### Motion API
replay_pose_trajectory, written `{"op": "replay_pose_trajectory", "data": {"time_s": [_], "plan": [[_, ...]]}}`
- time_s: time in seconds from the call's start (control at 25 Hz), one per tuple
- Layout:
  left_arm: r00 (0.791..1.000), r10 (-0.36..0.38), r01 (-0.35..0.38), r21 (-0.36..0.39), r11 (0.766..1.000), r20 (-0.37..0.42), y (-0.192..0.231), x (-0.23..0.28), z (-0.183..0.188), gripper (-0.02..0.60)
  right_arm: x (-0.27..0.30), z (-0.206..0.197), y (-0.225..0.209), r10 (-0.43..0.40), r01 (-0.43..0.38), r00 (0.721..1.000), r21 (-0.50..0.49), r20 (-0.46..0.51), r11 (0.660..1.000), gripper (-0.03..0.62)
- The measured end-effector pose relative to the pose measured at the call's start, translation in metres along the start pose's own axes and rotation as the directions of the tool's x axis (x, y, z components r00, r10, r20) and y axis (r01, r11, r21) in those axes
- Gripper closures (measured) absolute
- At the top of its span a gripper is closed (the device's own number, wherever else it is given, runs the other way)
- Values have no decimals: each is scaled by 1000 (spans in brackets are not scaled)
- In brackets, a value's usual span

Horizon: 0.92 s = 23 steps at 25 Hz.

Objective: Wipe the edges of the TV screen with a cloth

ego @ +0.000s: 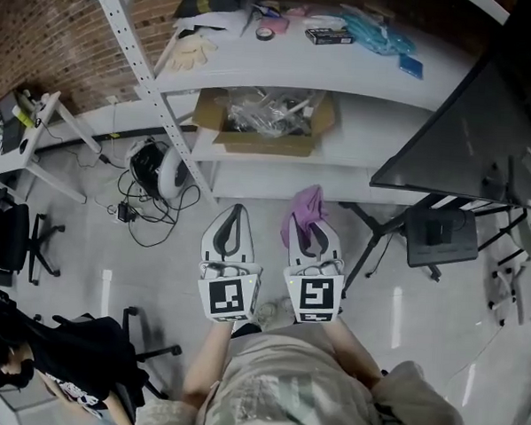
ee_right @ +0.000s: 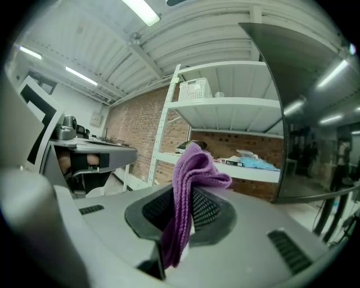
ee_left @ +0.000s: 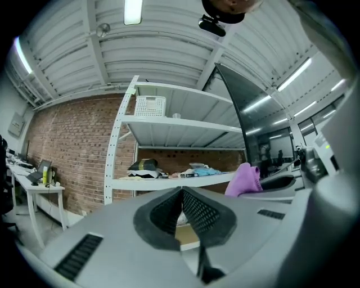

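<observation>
Head view: looks down on the left gripper (ego: 236, 211) and right gripper (ego: 311, 238) side by side over bare floor (ego: 156, 272), with the dark TV screen (ego: 470, 129) well off to the right and open floor in between. Left gripper view: shows jaws pressed together with nothing inside. Right gripper view: shows jaws pinched on the purple cloth (ee_right: 190, 180), top flopping over, the TV screen's edge rising at the right, well apart from it.
</observation>
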<state>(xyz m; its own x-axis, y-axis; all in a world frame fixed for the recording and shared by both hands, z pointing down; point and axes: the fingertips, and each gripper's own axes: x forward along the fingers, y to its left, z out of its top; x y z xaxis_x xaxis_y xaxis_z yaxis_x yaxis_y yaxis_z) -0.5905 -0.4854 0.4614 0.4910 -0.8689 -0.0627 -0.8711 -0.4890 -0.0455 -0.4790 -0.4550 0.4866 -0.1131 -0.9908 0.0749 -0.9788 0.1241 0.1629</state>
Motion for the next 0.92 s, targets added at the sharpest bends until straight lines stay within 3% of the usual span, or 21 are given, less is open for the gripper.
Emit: {"op": "replay_pose_trajectory", "data": {"time_s": [0.36, 0.92], "plan": [[1000, 11, -11, -3, 1000, -9, -3, -13, -4, 566, -4, 2, 27, 70, -70, 998, -13, -4, 997, 533], [996, 81, -79, 36, 996, -34, 13, -26, -10, 566, 10, -12, 17, 105, -104, 993, 17, -51, 994, 533]]}}
